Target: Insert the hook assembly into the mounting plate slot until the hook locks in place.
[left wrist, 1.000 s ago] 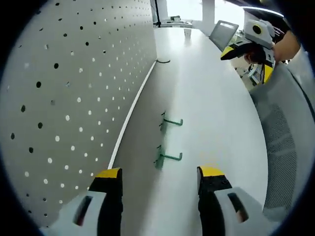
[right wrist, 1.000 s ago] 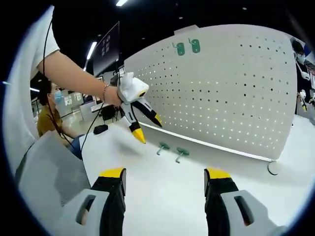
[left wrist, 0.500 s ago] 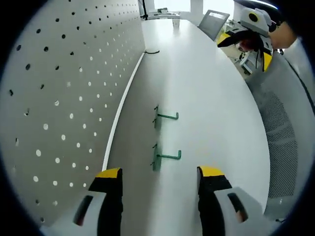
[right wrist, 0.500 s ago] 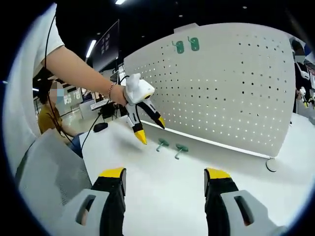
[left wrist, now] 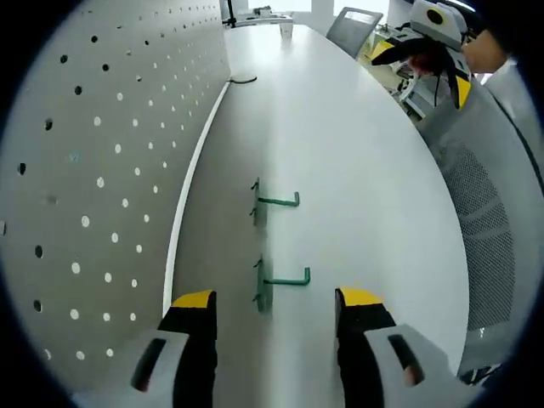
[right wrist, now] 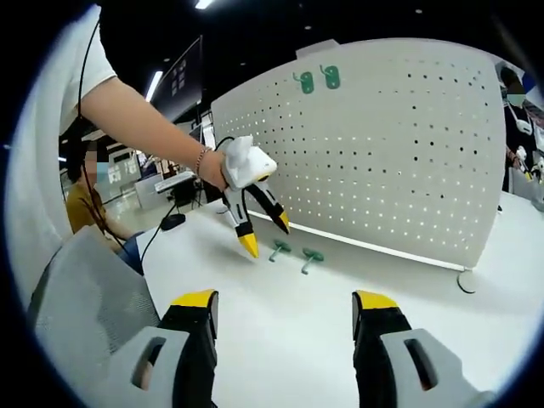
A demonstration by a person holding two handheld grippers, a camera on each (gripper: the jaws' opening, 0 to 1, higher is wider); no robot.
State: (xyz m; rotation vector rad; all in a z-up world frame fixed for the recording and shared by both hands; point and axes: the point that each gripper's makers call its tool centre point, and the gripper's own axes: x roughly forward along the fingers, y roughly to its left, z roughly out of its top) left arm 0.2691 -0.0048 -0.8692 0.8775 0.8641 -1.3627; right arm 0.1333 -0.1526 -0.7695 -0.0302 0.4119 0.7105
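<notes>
Two green metal hooks, the nearer point(left wrist: 272, 282) and the farther point(left wrist: 270, 202), are lying on the white surface point(left wrist: 365, 170) at lower centre, beside the white perforated mounting plate point(left wrist: 93, 153). I am holding my left gripper point(left wrist: 276, 310) and right gripper point(right wrist: 285, 306) released, empty. Thin wire could be slipping sideways under my jaws.

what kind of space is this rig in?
Likely an open-plan office or lab used as a test bench: a long white table with a white pegboard standing on it, mesh office chairs alongside, and ceiling strip lights with more desks behind.
</notes>
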